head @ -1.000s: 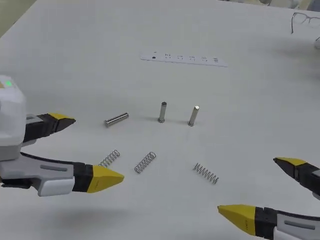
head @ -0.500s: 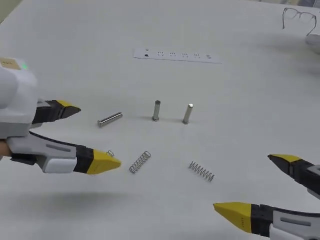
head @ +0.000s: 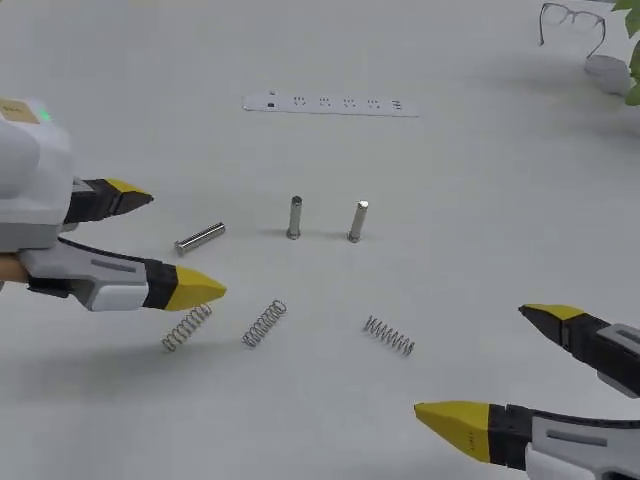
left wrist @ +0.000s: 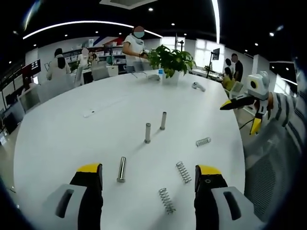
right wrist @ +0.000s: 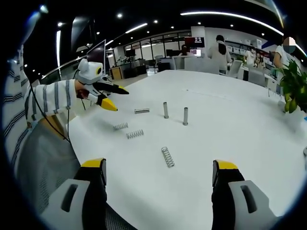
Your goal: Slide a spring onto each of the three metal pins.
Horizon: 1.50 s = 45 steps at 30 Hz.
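Note:
Two metal pins stand upright mid-table, and a third pin lies on its side to their left. Three springs lie in front of them: one at the left, one in the middle, one at the right. My left gripper hovers open at the left, above the lying pin and the left spring, holding nothing. My right gripper is open at the lower right, short of the right spring, with nothing between its jaws.
A white power strip lies flat behind the pins. Glasses and a plant sit at the far right corner. People sit and stand at other desks beyond the table.
My left gripper has lifted and drawn back left, so the left spring shows again below its lower jaw. The head camera has shifted; pins and springs lie as before.

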Each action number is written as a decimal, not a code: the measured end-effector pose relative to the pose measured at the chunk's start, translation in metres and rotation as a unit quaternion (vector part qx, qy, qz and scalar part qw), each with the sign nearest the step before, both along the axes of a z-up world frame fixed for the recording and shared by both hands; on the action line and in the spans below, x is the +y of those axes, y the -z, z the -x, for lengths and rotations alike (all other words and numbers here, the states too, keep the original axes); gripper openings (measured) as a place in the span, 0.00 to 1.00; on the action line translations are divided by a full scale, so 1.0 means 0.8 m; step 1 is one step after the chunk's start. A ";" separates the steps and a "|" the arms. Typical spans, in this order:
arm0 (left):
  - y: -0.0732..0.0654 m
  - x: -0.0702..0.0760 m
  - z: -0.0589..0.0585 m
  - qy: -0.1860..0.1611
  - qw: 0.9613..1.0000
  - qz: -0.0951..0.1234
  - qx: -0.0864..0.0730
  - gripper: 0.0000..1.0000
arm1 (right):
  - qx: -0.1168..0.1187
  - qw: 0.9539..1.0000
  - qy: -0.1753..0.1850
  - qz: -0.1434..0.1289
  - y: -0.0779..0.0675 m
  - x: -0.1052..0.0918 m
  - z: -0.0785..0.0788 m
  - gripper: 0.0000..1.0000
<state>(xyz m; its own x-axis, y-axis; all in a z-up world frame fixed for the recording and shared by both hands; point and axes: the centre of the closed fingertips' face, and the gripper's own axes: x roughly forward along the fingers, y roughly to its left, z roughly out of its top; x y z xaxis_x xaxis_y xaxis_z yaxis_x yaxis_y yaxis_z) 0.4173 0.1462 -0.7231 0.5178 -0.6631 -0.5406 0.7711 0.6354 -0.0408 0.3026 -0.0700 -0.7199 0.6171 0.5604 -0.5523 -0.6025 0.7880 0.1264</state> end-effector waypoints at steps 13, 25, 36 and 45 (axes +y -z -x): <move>0.030 0.001 -0.029 -0.022 0.999 0.001 0.023 0.67 | 0.002 1.000 0.023 -0.006 0.000 -0.006 0.003 0.88; 0.049 -0.010 -0.047 -0.011 0.999 -0.006 0.031 0.44 | 0.006 1.000 0.027 -0.009 0.002 -0.007 0.006 0.86; 0.061 -0.014 -0.064 0.005 0.999 -0.021 0.036 0.30 | 0.008 1.000 0.025 -0.011 0.002 -0.005 0.006 0.85; 0.075 -0.015 -0.076 -0.005 0.998 -0.019 0.055 0.26 | 0.007 1.000 0.025 -0.013 0.001 -0.002 0.007 0.83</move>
